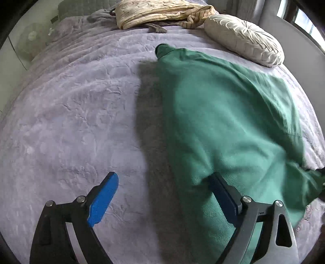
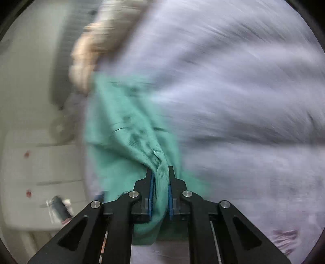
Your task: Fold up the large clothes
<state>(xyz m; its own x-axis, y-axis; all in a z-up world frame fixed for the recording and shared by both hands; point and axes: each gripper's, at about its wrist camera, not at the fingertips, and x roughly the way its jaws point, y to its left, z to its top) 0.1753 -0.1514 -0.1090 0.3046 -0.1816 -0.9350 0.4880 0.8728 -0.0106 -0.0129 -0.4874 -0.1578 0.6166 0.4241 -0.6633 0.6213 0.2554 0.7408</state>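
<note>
A large green garment (image 1: 223,113) lies spread on the right half of a bed with a grey quilted cover (image 1: 71,113). My left gripper (image 1: 164,182) is open just above the bed; its right finger (image 1: 223,193) lies over the garment's near left edge and its left finger (image 1: 103,197) is over bare cover. My right gripper (image 2: 160,178) is shut on a bunched fold of the green garment (image 2: 126,130), which trails away from it over the cover (image 2: 243,101). The right wrist view is motion-blurred.
A beige pleated pillow (image 1: 243,38) lies at the far right of the bed. A tan striped cloth (image 1: 158,12) and grey clothing are heaped at the far end. A fan (image 1: 28,40) stands off the bed's left side. White drawers (image 2: 40,172) show in the right wrist view.
</note>
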